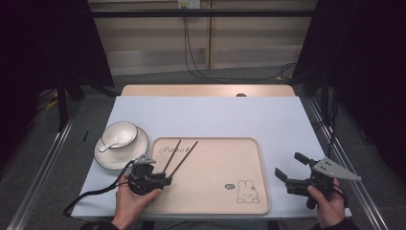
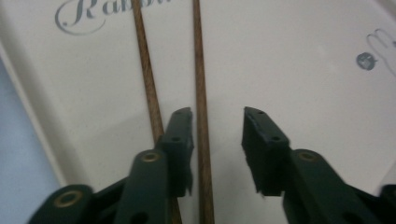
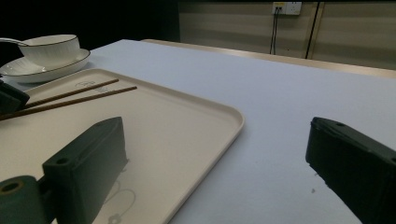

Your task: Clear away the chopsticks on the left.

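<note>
A pale blue desk (image 1: 215, 115) carries a beige tray (image 1: 215, 177) that sits along its near edge, roughly central. The tray has script lettering near its far left corner and a small rabbit drawing (image 1: 247, 191) near its near right corner. Two brown chopsticks (image 1: 178, 155) lie on the left part of the tray, angled from the near left toward the lettering, close together but not touching.

The left tongs (image 1: 165, 181), held in the person's left hand (image 1: 129, 196), sit over the tray's near left area at the near ends of the chopsticks. In the left gripper view the jaws stand apart, released: one chopstick (image 2: 201, 116) runs up through the gap just beside the left jaw, and the other chopstick (image 2: 147, 74) passes under that jaw's outer side.

The right tongs (image 1: 289, 167), held in the right hand (image 1: 330, 203), are near the desk's near right corner, just off the tray's right edge, jaws spread wide and holding nothing.

Beside the tray's left edge, a white bowl (image 1: 119, 134) with a white spoon (image 1: 107, 146) rests on a white plate (image 1: 136, 151).
</note>
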A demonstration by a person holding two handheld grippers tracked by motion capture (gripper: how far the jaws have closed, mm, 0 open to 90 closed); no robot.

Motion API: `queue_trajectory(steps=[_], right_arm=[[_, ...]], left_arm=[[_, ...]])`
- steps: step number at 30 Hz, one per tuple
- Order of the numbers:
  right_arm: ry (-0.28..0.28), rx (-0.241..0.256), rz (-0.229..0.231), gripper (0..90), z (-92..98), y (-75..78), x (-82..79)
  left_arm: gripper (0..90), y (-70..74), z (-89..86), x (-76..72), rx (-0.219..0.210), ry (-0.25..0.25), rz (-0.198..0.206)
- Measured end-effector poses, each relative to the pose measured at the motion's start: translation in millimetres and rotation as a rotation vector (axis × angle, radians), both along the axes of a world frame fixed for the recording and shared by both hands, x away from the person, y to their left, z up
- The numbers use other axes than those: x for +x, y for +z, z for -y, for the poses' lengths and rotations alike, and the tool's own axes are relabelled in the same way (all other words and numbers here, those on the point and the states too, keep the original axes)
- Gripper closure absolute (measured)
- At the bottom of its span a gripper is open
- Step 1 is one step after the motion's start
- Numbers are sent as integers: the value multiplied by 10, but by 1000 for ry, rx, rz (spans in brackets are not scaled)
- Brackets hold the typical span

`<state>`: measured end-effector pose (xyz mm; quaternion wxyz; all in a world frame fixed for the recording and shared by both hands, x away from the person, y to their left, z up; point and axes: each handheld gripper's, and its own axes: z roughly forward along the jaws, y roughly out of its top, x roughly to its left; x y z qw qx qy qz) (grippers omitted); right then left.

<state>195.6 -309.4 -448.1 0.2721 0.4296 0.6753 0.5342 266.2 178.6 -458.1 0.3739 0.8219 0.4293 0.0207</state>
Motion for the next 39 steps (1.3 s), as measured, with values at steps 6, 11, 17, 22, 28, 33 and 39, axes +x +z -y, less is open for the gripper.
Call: queue_trajectory(steps=[6,11,17,22,28,33,39], right_arm=[[-1,-1,5,46,2,0,1],[-3,-2,5,46,5,1,-1],[-4,-3,5,46,5,0,-1],[-9,-4,6,46,7,1,-1],[-14,1,5,46,3,2,-5],[-12,-4,7,46,6,2,-4],[-13,-10,4,34,7,-5,12]], left_arm=[[404,75,-42,-17,-29,-52,82],[184,214,-190,-26,-32,-57,213],[25,286,-446,-55,-108,-70,255],[27,325,-660,-138,-119,-22,325],[22,281,-877,-232,-153,-3,402],[18,236,-1099,-269,-219,69,424],[18,245,-1163,-273,-221,120,445]])
